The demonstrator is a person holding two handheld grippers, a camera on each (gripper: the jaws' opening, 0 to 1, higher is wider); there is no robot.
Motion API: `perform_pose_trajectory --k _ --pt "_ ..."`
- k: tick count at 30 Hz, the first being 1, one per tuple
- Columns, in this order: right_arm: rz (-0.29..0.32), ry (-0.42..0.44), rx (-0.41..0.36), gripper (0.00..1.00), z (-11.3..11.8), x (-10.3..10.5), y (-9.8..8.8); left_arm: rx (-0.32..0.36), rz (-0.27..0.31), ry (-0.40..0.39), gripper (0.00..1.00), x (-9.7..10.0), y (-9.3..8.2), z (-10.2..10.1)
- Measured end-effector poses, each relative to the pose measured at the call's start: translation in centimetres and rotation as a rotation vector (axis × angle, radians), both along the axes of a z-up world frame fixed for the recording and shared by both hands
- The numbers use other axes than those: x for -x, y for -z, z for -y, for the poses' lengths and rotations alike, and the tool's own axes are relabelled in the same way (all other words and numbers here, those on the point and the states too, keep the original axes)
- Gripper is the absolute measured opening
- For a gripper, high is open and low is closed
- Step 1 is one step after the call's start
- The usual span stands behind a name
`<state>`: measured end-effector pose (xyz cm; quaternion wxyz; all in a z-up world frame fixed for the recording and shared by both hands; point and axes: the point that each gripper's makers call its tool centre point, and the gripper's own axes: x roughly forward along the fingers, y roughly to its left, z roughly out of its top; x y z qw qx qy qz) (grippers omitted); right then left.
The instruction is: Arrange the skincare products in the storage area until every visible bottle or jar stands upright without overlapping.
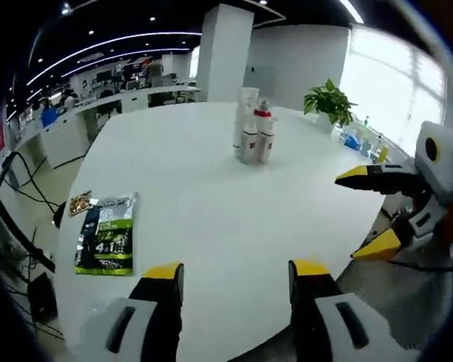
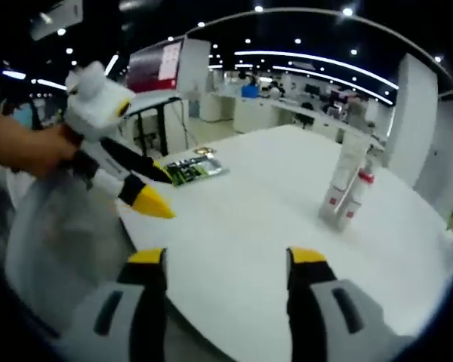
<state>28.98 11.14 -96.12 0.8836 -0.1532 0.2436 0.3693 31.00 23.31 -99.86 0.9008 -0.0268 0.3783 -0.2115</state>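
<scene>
In the left gripper view, a dark green packet [image 1: 106, 235] lies flat on the near left part of the white desk [image 1: 204, 196], with a smaller packet [image 1: 80, 202] just beyond it. Neither touches the skincare products.

The left tongs [image 1: 236, 273] rise from the near edge of the desk with the jaws wide apart. They hold nothing and touch nothing. The skincare products [image 1: 254, 128] stand as a tight cluster straight ahead, far across the desk and slightly right of the jaw gap. Their long axes are vertical. At least one tall white tube and two bottles, one red-capped, appear upright; whether they touch or overlap one another cannot be told.

The right tongs [image 1: 371, 213] enter from the right, jaws apart and empty, off the near right edge of the desk. A potted plant [image 1: 329, 102] stands at the far right.

In the right gripper view, the cluster [image 2: 349, 185] lies ahead and to the right, well apart from the jaws. Neither tongs is clearly nearer; both must reach far forward. The likely next requirement is a forward approach to the cluster.
</scene>
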Motion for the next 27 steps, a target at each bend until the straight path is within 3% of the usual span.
perform_pose_trajectory --k 2,3,5,7,9,12,16,18,20,22,26,27 --pt "-0.005 -0.003 -0.003 0.62 0.0 0.0 0.0 0.088 -0.015 -0.047 0.61 -1.0 0.3 -0.1" --pt "-0.012 0.004 -0.004 0.62 0.1 -0.1 0.2 0.127 -0.059 -0.075 0.61 -1.5 1.1 -0.5" --pt "-0.035 0.017 0.009 0.62 0.5 -0.2 0.8 0.054 -0.084 -0.071 0.68 -2.4 2.8 -2.2" --pt "-0.055 0.022 0.006 0.62 0.6 -0.2 1.1 -0.031 -0.056 -0.072 0.73 -4.0 3.7 -4.4" --pt "-0.067 0.026 0.01 0.62 0.7 -0.2 1.4 -0.056 -0.047 -0.099 0.76 -5.2 4.1 -6.2" --pt "-0.067 0.027 0.02 0.62 0.8 -0.1 1.6 -0.126 -0.013 -0.182 0.84 -7.8 4.1 -10.7" --pt "-0.09 0.011 0.045 0.63 0.7 0.1 2.3 -0.17 0.037 -0.252 0.9 -10.4 3.8 -14.2" --pt "-0.098 0.003 0.053 0.63 0.6 0.3 2.5 -0.167 0.064 -0.255 0.93 -11.6 4.1 -14.8" --pt "-0.098 -0.008 0.07 0.63 0.5 0.5 2.8 -0.163 0.045 -0.263 0.99 -12.1 5.0 -15.0" --pt "-0.101 -0.013 0.083 0.63 0.5 0.6 2.9 -0.175 0.008 -0.259 0.99 -12.1 6.0 -15.2" --pt "-0.12 -0.012 0.081 0.64 0.6 0.7 3.2 -0.226 -0.03 -0.167 0.98 -12.0 7.6 -14.4" --pt "-0.126 -0.012 0.074 0.64 0.5 0.8 3.2 -0.222 -0.011 -0.162 0.98 -12.3 7.6 -14.3"
